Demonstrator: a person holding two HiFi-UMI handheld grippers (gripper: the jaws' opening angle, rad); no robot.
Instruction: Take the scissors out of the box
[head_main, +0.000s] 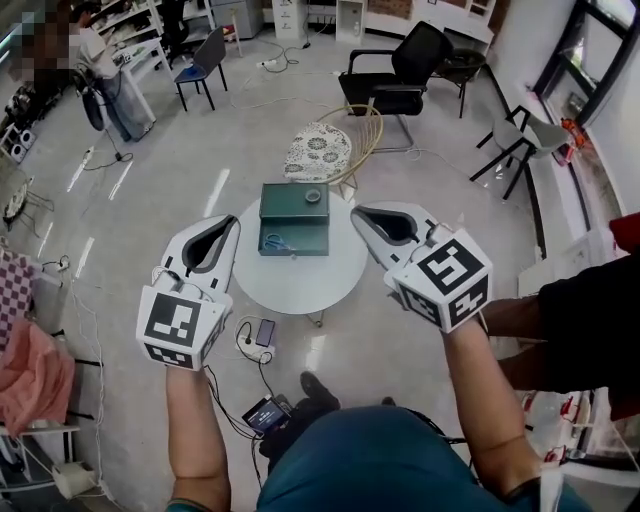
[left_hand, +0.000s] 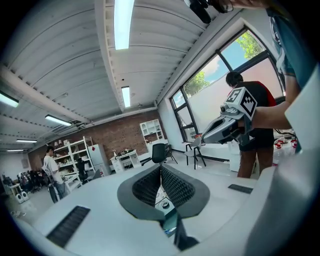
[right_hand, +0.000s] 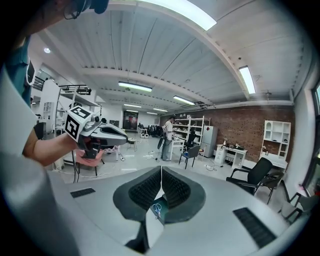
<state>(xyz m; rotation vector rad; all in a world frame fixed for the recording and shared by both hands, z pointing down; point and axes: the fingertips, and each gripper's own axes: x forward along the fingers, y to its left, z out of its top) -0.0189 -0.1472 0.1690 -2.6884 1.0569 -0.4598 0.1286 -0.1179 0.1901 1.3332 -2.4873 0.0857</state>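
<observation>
A dark green box (head_main: 295, 218) stands open on a small round white table (head_main: 300, 285), its lid folded back. Blue-handled scissors (head_main: 277, 242) lie in the box's front half, at the left. My left gripper (head_main: 233, 221) hovers just left of the box, shut and empty. My right gripper (head_main: 357, 212) hovers just right of it, also shut and empty. In the right gripper view the scissors (right_hand: 157, 208) show below the closed jaws, and the left gripper (right_hand: 95, 132) is across. The left gripper view shows a sliver of the box (left_hand: 169, 222) and the right gripper (left_hand: 230, 119).
A wicker chair with a patterned cushion (head_main: 322, 150) stands right behind the table. A black office chair (head_main: 400, 75) is farther back. A power strip, phone (head_main: 264, 332) and cables lie on the floor by the table's near side. A person (head_main: 100, 60) stands far left.
</observation>
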